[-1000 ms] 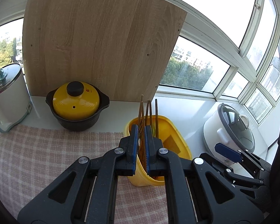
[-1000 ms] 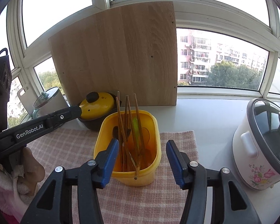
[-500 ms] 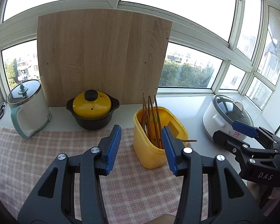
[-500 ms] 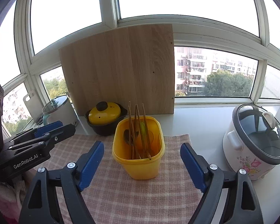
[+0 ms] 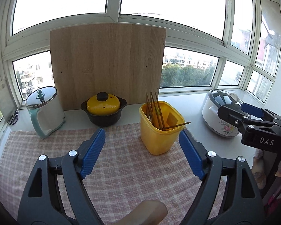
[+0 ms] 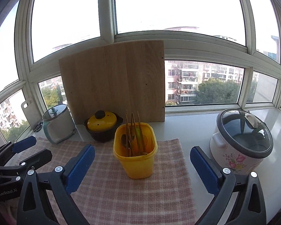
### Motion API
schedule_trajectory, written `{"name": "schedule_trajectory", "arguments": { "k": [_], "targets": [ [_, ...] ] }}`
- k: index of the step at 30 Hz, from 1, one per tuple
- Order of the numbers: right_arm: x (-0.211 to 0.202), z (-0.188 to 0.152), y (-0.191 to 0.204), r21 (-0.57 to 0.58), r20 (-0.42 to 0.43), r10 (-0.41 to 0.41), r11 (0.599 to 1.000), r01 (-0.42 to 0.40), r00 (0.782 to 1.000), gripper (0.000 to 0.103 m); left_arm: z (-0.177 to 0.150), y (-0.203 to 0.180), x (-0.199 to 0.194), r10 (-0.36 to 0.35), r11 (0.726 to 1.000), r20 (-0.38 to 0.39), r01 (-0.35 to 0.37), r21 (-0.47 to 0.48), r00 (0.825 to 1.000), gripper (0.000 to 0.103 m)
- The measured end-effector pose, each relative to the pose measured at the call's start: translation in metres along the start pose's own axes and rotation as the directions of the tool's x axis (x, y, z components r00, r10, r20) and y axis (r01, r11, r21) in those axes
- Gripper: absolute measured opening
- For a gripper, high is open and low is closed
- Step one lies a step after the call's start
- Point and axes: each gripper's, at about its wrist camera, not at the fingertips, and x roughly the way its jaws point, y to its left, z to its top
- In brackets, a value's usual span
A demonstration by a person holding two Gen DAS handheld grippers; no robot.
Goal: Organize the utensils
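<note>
Yellow utensil tub [image 6: 134, 155] upright on checked cloth [image 6: 121, 191], toward the cloth's far edge. Inside: bundle of wooden chopsticks [image 6: 134, 131] leaning toward the tub's far-left corner, tips above the rim; a dark spoon bowl [image 6: 124, 140] and something green among them, too small to name. In the left wrist view, one chopstick [image 5: 176, 126] lying nearly flat across the tub's [image 5: 159, 131] right rim, its end jutting out past the edge.

Left gripper [image 5: 143, 153] spread wide, blue pads [image 5: 92, 150] well apart, nothing between them but cloth [image 5: 121, 168]; tub near its right-hand pad, not touching. Right gripper [image 6: 142, 168] likewise wide, empty, tub framed between its pads [image 6: 80, 166] but beyond them and clear of both. Each gripper also visible at the edge of the other's view: right one at far right of the left view, left one at lower left of the right view.

Behind the tub: black pot with yellow lid [image 6: 103, 124] on the white counter [image 6: 187, 129], just beside the tub's far-left side. Left of that, white kettle with glass lid [image 6: 56, 123]. Wooden board [image 6: 114, 82] propped upright against the window behind pot and tub. Scissors [image 5: 13, 116] on the sill at far left. White flowered rice cooker [image 6: 241, 140] on the counter to the right, well apart from the tub, off the cloth.
</note>
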Motion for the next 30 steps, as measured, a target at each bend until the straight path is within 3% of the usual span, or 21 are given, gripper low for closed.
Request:
{"name": "schedule_trajectory", "arguments": {
  "k": [6,30],
  "targets": [
    [-0.01,-0.012,0.001,0.015,-0.004,-0.009,1.0,0.009,1.0,0.103,-0.012,-0.003,-0.016,0.028,0.999,0.01,-0.028,0.019,1.0,0.099],
    [-0.017,-0.025,0.004,0.052,0.0,-0.033,0.998,0.033,0.999,0.103,-0.022,0.0,-0.019,0.101,0.995,-0.012,-0.101,0.005,0.995,0.103]
  ]
}}
